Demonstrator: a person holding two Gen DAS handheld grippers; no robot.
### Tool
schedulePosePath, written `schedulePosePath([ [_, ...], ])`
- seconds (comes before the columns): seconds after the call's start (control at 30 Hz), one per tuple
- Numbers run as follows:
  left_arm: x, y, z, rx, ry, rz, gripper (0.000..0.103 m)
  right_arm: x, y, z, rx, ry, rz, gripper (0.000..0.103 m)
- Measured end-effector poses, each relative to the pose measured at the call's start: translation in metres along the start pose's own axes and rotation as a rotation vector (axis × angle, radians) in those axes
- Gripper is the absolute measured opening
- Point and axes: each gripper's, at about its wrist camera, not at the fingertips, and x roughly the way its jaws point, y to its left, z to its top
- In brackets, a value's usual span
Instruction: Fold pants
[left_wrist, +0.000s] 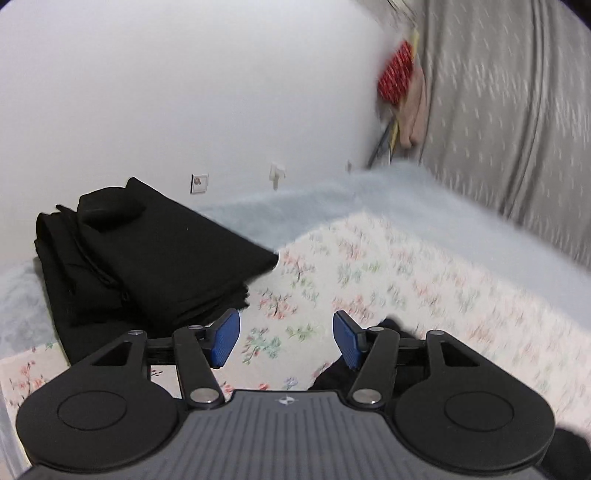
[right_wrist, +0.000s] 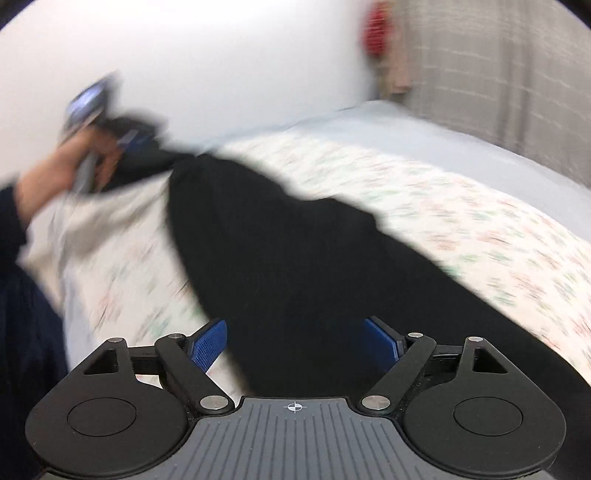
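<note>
Lying limp on the floral bed cover (right_wrist: 480, 221), black pants (right_wrist: 295, 258) want pinching at an edge; both the left hand-held gripper (left_wrist: 286, 338) and the right hand-held gripper (right_wrist: 295, 345) gape empty.

Black gripper (left_wrist: 286, 338), blue pads, navy sleeve (right_wrist: 13, 229)

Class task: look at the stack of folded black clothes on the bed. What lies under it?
The black stack rests partly on the floral sheet and partly on the pale blue blanket. Where the two meet beneath it is covered, as is anything else underneath.
</note>
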Motion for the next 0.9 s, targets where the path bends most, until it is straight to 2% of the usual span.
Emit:
schedulePosePath([
  [0.1,0.0,-0.03,-0.012,0.021,0.063,-0.154,0.069,0.016,-0.034,-0.001,0.132,0.043,-0.104,0.084],
  [0.17,0.002,-0.066,-0.03,0.104,0.13,-0.248,0.069,0.039,-0.048,-0.008,0.185,0.116,-0.117,0.084],
  [0.23,0.005,-0.1,-0.052,0.208,0.179,-0.283,0.069,0.061,-0.054,-0.017,0.185,0.209,-0.157,0.084],
  [0.27,0.007,-0.113,-0.063,0.251,0.198,-0.275,0.069,0.067,-0.057,-0.023,0.175,0.236,-0.181,0.084],
  [0.33,0.017,-0.126,-0.081,0.296,0.241,-0.195,0.069,0.06,-0.064,-0.029,0.165,0.227,-0.174,0.084],
  [0.43,0.042,-0.114,-0.097,0.295,0.33,-0.08,0.068,0.034,-0.09,-0.035,0.18,0.225,-0.262,0.084],
  [0.57,0.048,-0.097,-0.092,0.302,0.325,-0.078,0.068,-0.016,-0.167,-0.065,0.333,0.25,-0.427,0.083],
  [0.6,0.048,-0.094,-0.091,0.292,0.326,-0.086,0.068,-0.036,-0.188,-0.071,0.386,0.231,-0.471,0.083],
  [0.67,0.043,-0.091,-0.091,0.27,0.323,-0.09,0.068,-0.088,-0.225,-0.079,0.504,0.122,-0.565,0.083],
  [0.73,0.043,-0.092,-0.089,0.252,0.322,-0.084,0.068,-0.137,-0.255,-0.092,0.671,-0.013,-0.577,0.083],
  [0.8,0.042,-0.095,-0.087,0.234,0.316,-0.078,0.068,-0.161,-0.275,-0.105,0.768,-0.05,-0.624,0.083],
  [0.87,0.044,-0.095,-0.085,0.217,0.316,-0.071,0.068,-0.162,-0.286,-0.118,0.813,-0.028,-0.615,0.07],
  [0.9,0.046,-0.095,-0.084,0.208,0.32,-0.068,0.068,-0.16,-0.291,-0.122,0.834,-0.015,-0.587,0.046],
])
